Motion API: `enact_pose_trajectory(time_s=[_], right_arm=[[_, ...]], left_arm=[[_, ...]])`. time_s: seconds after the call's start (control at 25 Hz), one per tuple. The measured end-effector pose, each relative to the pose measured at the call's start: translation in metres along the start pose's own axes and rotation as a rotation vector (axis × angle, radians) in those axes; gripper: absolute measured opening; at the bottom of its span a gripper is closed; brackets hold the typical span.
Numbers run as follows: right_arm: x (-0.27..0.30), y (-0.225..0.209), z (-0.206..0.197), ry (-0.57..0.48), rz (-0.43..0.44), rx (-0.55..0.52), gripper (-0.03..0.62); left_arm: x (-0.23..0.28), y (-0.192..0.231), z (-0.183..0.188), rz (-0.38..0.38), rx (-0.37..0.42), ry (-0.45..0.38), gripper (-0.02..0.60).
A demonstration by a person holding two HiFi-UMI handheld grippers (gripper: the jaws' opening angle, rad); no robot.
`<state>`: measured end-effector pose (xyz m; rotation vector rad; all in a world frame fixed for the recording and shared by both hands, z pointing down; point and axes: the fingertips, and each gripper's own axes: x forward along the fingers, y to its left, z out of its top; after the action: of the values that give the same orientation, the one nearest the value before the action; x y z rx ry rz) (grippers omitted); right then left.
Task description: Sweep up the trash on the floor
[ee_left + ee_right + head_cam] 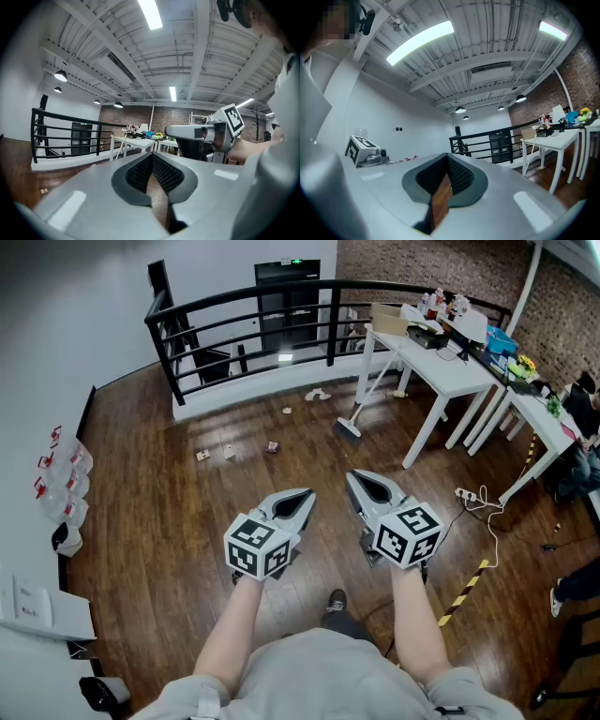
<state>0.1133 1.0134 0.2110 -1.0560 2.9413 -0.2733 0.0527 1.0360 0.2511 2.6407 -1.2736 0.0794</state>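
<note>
Several small scraps of trash lie on the brown wooden floor: one (202, 455), another (272, 446), and a pale crumpled piece (317, 394) near the railing. A broom (349, 428) leans against the white table's leg, its head on the floor. My left gripper (305, 495) and my right gripper (353, 477) are held side by side, level, well above the floor and short of the trash. Both are shut with nothing between the jaws. In the left gripper view the left gripper (152, 157) is shut, and in the right gripper view the right gripper (447, 160) is shut too.
White tables (441, 367) loaded with clutter stand at the right. A black railing (244, 320) closes off the back. Water bottles (66, 484) line the left wall. A power strip with cable (466, 493) and yellow-black tape (464, 592) lie on the floor at right.
</note>
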Motion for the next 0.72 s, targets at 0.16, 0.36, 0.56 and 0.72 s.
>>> enact_pose_trajectory(time_s=[0.16, 0.36, 0.56, 0.72], right_arm=[[0.009, -0.05, 0.006, -0.014, -0.008, 0.003, 0.0], [0.021, -0.117, 0.026, -0.036, 0.004, -0.002, 0.0], [0.031, -0.183, 0.046, -0.039, 0.005, 0.002, 0.0], [0.049, -0.227, 0.054, -0.039, -0.004, 0.013, 0.0]], left_arm=[[0.048, 0.008, 0.003, -0.004, 0.011, 0.01, 0.005], [0.116, 0.022, 0.019, 0.006, 0.028, 0.01, 0.005], [0.175, 0.037, 0.039, 0.026, 0.028, 0.007, 0.005], [0.22, 0.053, 0.046, 0.009, 0.022, 0.024, 0.005]])
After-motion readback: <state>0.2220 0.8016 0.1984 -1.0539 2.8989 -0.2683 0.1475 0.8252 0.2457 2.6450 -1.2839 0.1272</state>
